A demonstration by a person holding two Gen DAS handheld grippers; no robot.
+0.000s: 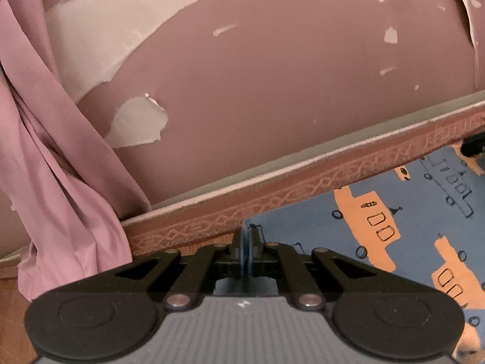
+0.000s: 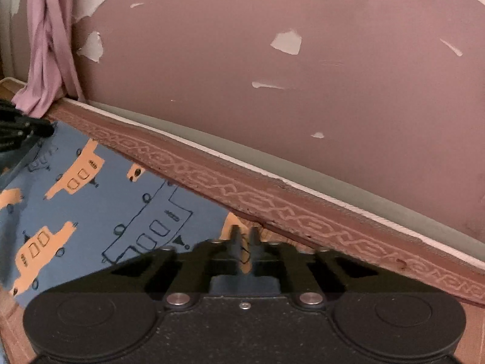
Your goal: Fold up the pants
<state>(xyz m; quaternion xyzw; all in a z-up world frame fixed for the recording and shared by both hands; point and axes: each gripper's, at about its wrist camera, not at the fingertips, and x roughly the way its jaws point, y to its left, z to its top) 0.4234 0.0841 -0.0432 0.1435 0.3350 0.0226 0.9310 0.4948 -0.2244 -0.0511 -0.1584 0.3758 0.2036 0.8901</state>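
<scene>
The pants (image 1: 394, 230) are blue cloth printed with orange cars and outlined buses, spread flat beside a carved brown edge. My left gripper (image 1: 246, 238) is shut on the pants' corner by that edge, with a thin fold of blue cloth pinched between its fingers. In the right wrist view the pants (image 2: 100, 203) fill the lower left. My right gripper (image 2: 245, 239) is shut on their other corner, and orange-printed cloth shows between its fingers. Each gripper is seen from the other's camera: the right one (image 1: 473, 148), the left one (image 2: 21, 127).
A carved brown rim (image 1: 303, 188) (image 2: 272, 200) runs along the far side of the pants, directly below a pink wall with peeling paint (image 1: 272, 75). A pink curtain (image 1: 54, 166) (image 2: 45, 60) hangs at the left. Bare wood (image 1: 12, 309) shows beneath the curtain.
</scene>
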